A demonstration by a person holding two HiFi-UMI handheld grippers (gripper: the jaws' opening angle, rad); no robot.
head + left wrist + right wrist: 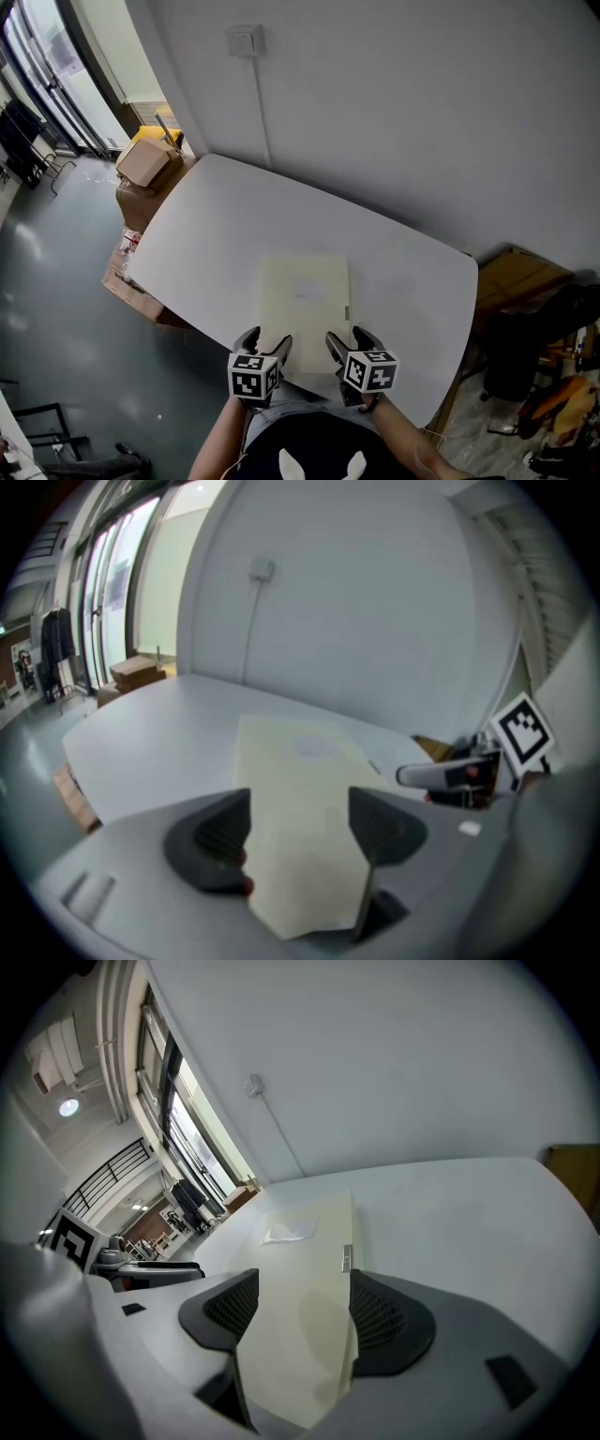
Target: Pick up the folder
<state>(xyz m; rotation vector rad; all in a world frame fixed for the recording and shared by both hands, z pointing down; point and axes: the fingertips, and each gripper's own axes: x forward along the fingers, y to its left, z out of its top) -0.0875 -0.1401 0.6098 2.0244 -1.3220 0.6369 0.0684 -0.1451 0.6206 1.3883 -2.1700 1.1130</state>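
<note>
Your pale cream flat folder (pixel 303 305) is lying flat on the white table (pixel 216 225), right at the near edge. Left gripper (pixel 266 342) and right gripper (pixel 350 339) both have fingers spread wide, straddling the folder's near end, pinching nothing.

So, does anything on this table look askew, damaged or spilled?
Nothing serious. The folder lies flat, closed and undamaged on the table, only turned a little against the table's edges. No spill is visible.
</note>
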